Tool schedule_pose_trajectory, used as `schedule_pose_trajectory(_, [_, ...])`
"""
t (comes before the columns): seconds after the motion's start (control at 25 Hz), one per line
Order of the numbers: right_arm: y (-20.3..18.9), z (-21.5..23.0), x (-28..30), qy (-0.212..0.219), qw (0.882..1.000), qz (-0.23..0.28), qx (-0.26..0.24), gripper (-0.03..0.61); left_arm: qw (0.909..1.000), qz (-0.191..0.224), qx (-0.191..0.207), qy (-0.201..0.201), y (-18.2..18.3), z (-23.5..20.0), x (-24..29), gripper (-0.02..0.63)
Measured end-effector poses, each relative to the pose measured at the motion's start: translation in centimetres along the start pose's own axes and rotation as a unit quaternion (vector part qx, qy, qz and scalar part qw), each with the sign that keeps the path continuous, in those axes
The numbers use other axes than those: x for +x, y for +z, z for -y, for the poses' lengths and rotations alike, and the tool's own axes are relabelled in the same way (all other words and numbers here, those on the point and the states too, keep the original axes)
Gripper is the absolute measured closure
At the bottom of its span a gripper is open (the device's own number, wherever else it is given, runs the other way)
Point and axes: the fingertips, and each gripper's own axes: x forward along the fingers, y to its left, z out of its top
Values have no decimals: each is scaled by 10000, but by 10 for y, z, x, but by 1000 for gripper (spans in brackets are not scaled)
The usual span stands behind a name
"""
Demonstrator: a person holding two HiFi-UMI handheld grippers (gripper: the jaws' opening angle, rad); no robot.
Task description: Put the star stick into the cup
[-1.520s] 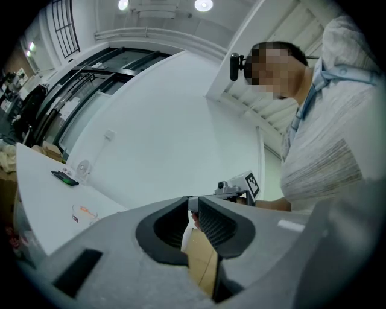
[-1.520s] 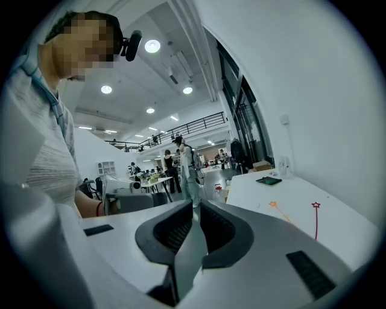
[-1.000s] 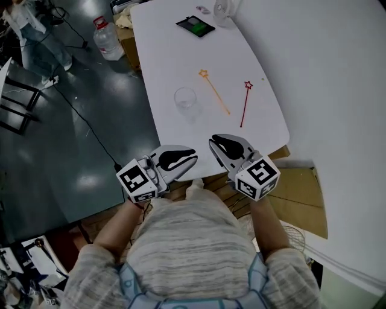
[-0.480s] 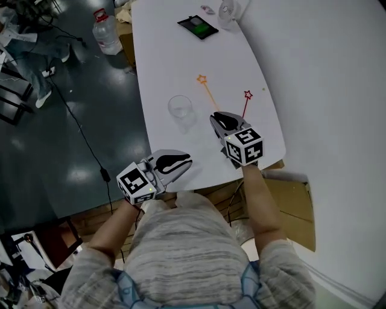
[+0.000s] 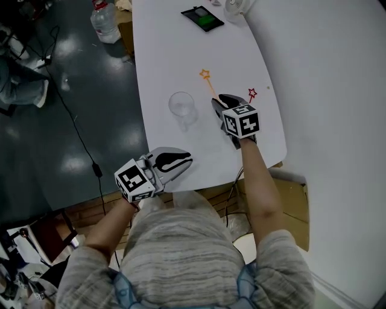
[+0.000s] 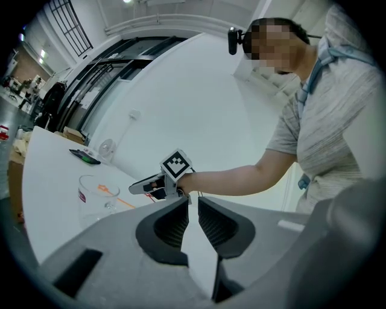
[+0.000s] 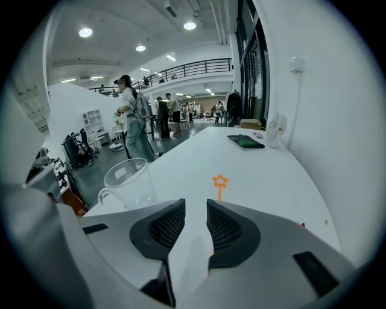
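Note:
A clear glass cup (image 5: pixel 181 104) stands upright on the white table (image 5: pixel 163 54). Just right of it lies the orange star stick (image 5: pixel 205 75), and a red star stick (image 5: pixel 252 93) lies further right. My right gripper (image 5: pixel 218 100) hovers over the orange stick's lower end, jaws a little apart with nothing between them. In the right gripper view the orange star (image 7: pixel 220 180) lies ahead of the right gripper (image 7: pixel 196 205), its stick running under the jaws, with the cup (image 7: pixel 128 176) to the left. My left gripper (image 5: pixel 186 159) sits open and empty at the table's near edge, facing the cup (image 6: pixel 96 193).
A dark phone-like device (image 5: pixel 202 18) and a small white fan (image 5: pixel 232 6) sit at the table's far end. A white wall runs along the right. On the dark floor to the left are a water bottle (image 5: pixel 104 21) and a cable (image 5: pixel 75 127). Cardboard (image 5: pixel 295 199) lies below the table's near corner.
My right gripper has moved forward from the table's near edge to over the orange stick, beside the cup. The left gripper has stayed near the edge.

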Motion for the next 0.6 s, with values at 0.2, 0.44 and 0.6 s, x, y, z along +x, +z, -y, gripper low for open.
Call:
schedule_pose_trajectory(0.2, [-6, 12, 17, -92, 9995, -288, -19, 497, 10000, 9, -55, -9, -1, -2, 2, 555])
schedule_pose_trajectory(0.44, [-20, 26, 36, -172, 9977, -662, 21, 497, 9998, -33, -173, 0, -4, -3, 2, 555])
schedule_pose_trajectory(0.6, [-27, 31, 47, -155, 9967, -793, 117, 497, 9998, -52, -209, -10, -5, -3, 2, 555])
